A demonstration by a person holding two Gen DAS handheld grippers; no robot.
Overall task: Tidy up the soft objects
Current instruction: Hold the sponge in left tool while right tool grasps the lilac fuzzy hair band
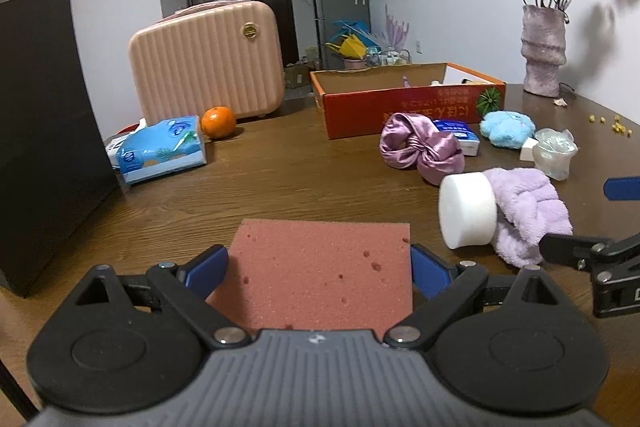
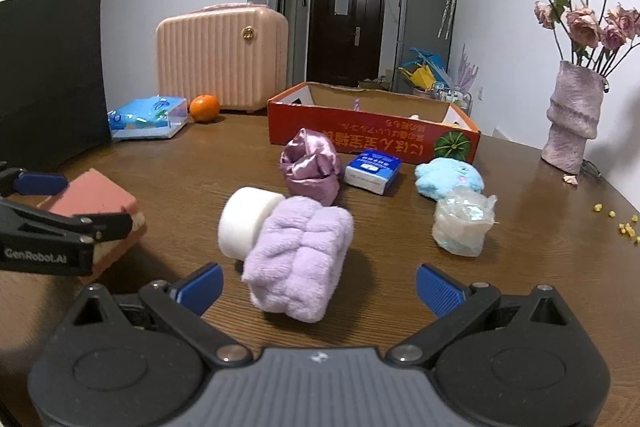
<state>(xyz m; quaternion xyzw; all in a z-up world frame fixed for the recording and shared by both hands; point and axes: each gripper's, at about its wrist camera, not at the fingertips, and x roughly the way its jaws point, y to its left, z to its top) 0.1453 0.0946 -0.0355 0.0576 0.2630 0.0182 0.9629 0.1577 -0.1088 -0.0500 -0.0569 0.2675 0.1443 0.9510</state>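
Observation:
My left gripper [image 1: 319, 269] is shut on a pink sponge [image 1: 320, 271], its blue pads pressed on both sides; the sponge also shows in the right wrist view [image 2: 96, 205]. My right gripper [image 2: 319, 289] is open, its pads either side of a lilac fluffy towel [image 2: 300, 255] that lies just ahead. A white foam cylinder [image 2: 246, 221] leans against the towel. A purple satin scrunchie [image 2: 312, 167], a blue plush toy [image 2: 448, 179] and a crumpled clear plastic cup [image 2: 464, 227] lie beyond. An open orange cardboard box [image 2: 372, 137] stands behind them.
A pink mini suitcase [image 2: 222, 57], an orange [image 2: 205, 108] and a blue tissue pack [image 2: 148, 117] are at the back left. A black paper bag [image 2: 50, 75] stands far left. A small blue tissue packet [image 2: 372, 167] and a vase of dried roses [image 2: 574, 119] are right.

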